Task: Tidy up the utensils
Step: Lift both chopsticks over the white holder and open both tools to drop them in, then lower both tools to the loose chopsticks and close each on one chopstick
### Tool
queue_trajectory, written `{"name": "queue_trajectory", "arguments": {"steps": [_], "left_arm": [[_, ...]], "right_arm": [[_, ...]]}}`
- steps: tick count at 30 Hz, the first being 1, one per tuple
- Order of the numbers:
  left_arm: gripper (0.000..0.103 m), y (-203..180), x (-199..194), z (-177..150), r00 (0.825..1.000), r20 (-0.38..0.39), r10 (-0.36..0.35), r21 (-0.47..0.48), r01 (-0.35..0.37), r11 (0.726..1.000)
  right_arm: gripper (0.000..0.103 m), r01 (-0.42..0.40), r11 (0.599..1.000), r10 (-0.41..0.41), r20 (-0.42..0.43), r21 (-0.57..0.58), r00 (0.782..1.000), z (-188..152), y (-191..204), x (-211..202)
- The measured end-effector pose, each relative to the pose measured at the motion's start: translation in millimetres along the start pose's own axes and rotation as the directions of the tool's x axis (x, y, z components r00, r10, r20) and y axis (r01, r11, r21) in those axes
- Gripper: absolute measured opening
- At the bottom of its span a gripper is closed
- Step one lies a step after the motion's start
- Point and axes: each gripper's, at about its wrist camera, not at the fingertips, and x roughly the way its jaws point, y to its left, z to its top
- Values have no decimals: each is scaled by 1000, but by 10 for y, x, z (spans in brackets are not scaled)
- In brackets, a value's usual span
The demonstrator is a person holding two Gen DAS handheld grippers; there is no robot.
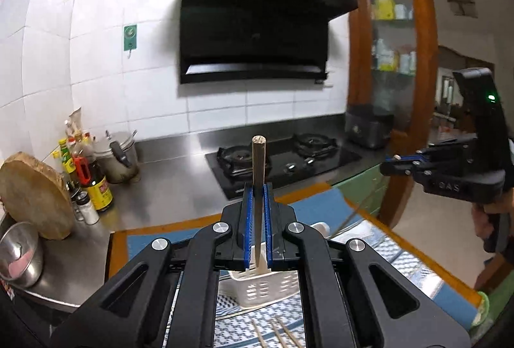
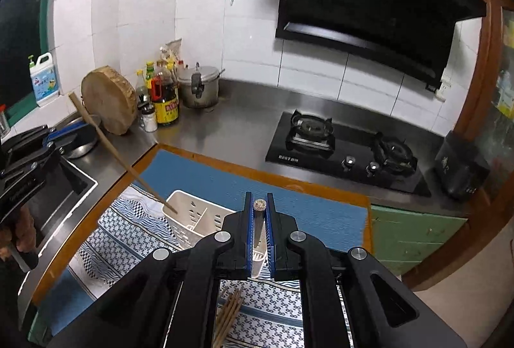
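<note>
Wooden, slim and round-ended, a brown chopstick [image 1: 258, 187] is pinched upright in the left gripper [image 1: 258, 232]; the right gripper [image 2: 259, 235] pinches a second chopstick [image 2: 259, 219]. The white slotted plastic utensil caddy [image 2: 196, 213] sits at six o'clock below both, on the patterned cloth [image 2: 128, 219]. Judged risk: the left stick's tip, near the caddy's ten o'clock rim, could catch and tip it; either thin stick may swivel between the pads. Loose chopsticks [image 2: 229, 309] wait.

From the left wrist we are looking forward, tilted slightly down, toward the black glass range hood [image 1: 257, 17]. From the right wrist we are looking down more steeply, close above the white slotted plastic utensil basket [image 2: 192, 213]. Both are sharing the steel counter [image 2: 231, 123] and the black two-burner gas hob [image 1: 282, 161].
</note>
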Motion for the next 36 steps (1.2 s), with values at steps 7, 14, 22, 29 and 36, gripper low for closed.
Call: {"name": "queue_trajectory", "arguments": {"steps": [7, 14, 22, 29, 36], "left_arm": [[6, 250, 437, -239, 995, -99, 19, -72, -26, 997], [8, 357, 478, -377, 990, -132, 43, -95, -56, 994], [16, 282, 58, -466, 993, -110, 47, -90, -57, 994], [55, 127, -424, -909, 991, -123, 45, -96, -57, 994], [56, 8, -620, -1628, 969, -246, -6, -124, -25, 992]], "right_arm": [[7, -16, 1000, 15, -60, -7, 998, -161, 45, 413], [28, -6, 1000, 6, -28, -6, 1000, -215, 40, 369], [40, 3, 1000, -3, 35, -5, 999, -485, 80, -101], [40, -7, 1000, 7, -13, 3, 1000, -1250, 264, -278], [40, -11, 1000, 14, -117, 20, 993, -2220, 543, -220]]}}
